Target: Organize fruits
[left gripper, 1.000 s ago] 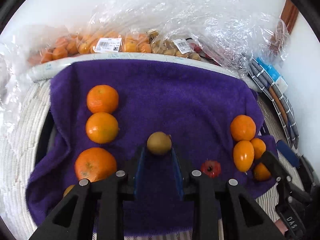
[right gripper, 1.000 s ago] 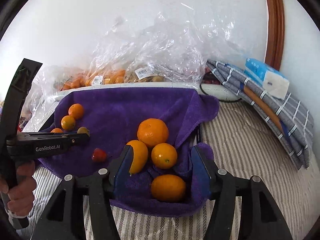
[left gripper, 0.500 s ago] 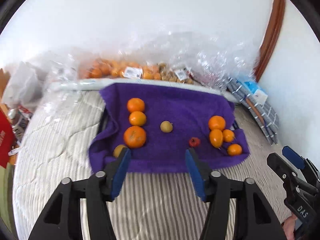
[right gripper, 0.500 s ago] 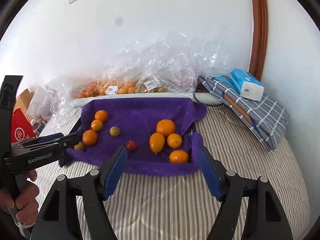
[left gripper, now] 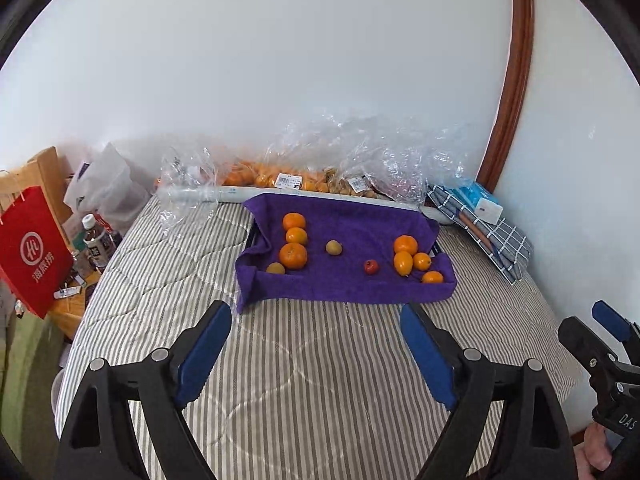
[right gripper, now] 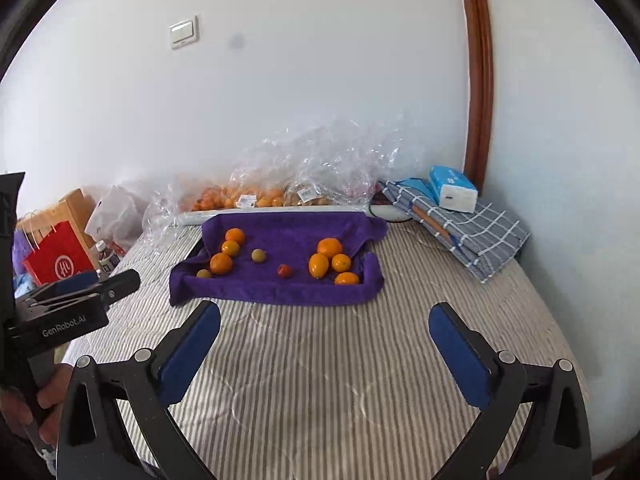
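Left wrist view: the left claw (left gripper: 316, 344) is opening, nothing between its blue pads, hanging over the striped bed (left gripper: 320, 380). Beyond its tips, well apart, the fruits (left gripper: 294, 255) lie on the purple towel (left gripper: 344, 288) — oranges left and right. Right claw (right gripper: 324, 344) is spreading too, empty.

The striped bed cover (left gripper: 320, 360) fills the foreground. At its left edge stand a red paper bag (left gripper: 30, 248), a brown paper bag (left gripper: 44, 172) behind it and a bottle (left gripper: 95, 240) just beside. On its far right corner lies a folded checked cloth (right gripper: 472, 232) with a blue tissue pack (right gripper: 452, 188) on top. A light switch (right gripper: 183, 32) sits on the wall above.
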The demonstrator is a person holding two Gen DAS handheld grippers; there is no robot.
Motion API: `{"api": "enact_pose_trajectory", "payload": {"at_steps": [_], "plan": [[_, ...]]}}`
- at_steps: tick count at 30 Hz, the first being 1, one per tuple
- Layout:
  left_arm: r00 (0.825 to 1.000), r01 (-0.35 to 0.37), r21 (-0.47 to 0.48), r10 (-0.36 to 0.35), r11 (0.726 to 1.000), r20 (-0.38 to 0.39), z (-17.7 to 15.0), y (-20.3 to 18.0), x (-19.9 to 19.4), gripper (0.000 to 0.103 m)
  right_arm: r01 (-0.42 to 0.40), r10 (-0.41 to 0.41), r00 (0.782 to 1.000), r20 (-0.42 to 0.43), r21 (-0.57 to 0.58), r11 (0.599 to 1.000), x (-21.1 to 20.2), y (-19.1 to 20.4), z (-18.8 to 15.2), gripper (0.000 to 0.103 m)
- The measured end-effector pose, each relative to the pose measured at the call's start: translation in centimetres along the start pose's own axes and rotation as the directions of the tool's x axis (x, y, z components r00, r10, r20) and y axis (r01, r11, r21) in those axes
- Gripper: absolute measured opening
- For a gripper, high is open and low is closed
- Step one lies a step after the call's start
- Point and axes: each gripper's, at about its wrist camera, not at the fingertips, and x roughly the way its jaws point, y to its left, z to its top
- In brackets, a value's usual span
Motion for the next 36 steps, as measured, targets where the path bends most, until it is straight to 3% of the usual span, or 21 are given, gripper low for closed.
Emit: {"api": "enact_pose_trajectory", "payload": {"at_steps": [16, 36], "plan": [[0.999, -0.003, 0.017, 0.002, 1.000, 0.047, -1.3, -0.7, -4.0, 0.086, 0.027, -0.028, 1.000, 0.011, 0.025, 0.999, -3.7, -0.2, -2.0, 0.103], [0.998, 0.005, 0.018, -0.006, 1.000, 0.055, -1.2, -0.6, -4.4, 0.086, 0.037, -0.039, 0.999, 0.032, 0.040, 0.999, -4.7, -0.4, -1.8, 0.103]]}}
